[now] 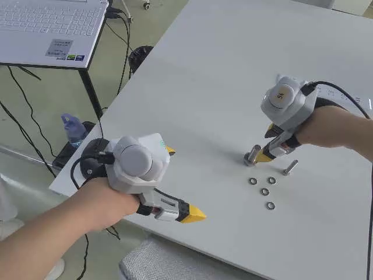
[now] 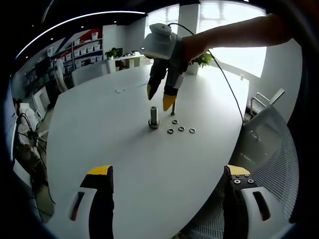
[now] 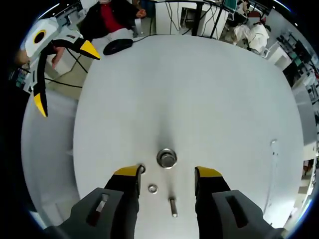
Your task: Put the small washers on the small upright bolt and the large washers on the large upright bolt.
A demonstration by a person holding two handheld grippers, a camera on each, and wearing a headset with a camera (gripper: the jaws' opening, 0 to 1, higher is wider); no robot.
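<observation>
Standing just ahead of the right tool (image 3: 167,172), the large bolt (image 3: 166,158).

table (image 1: 221,87): white, smooth, mostly matt with a soft sheen
large bolt (image 1: 252,156): bare grey metal, a bit shiny on top
small bolt (image 1: 290,168): same silvery metal, too small to make out the finish
washers (image 1: 264,191): bright metal, polished-looking
left gripper (image 1: 184,182): smooth white plastic shell, semi-gloss; dark grey plastic jaws, yellow plastic tips
right gripper (image 3: 168,172): same plastics, same finish
chair (image 1: 157,259): grey woven mesh, rough-ish
laptop (image 1: 52,26): pale matt casing
bottle (image 1: 74,129): blue see-through plastic
</observation>
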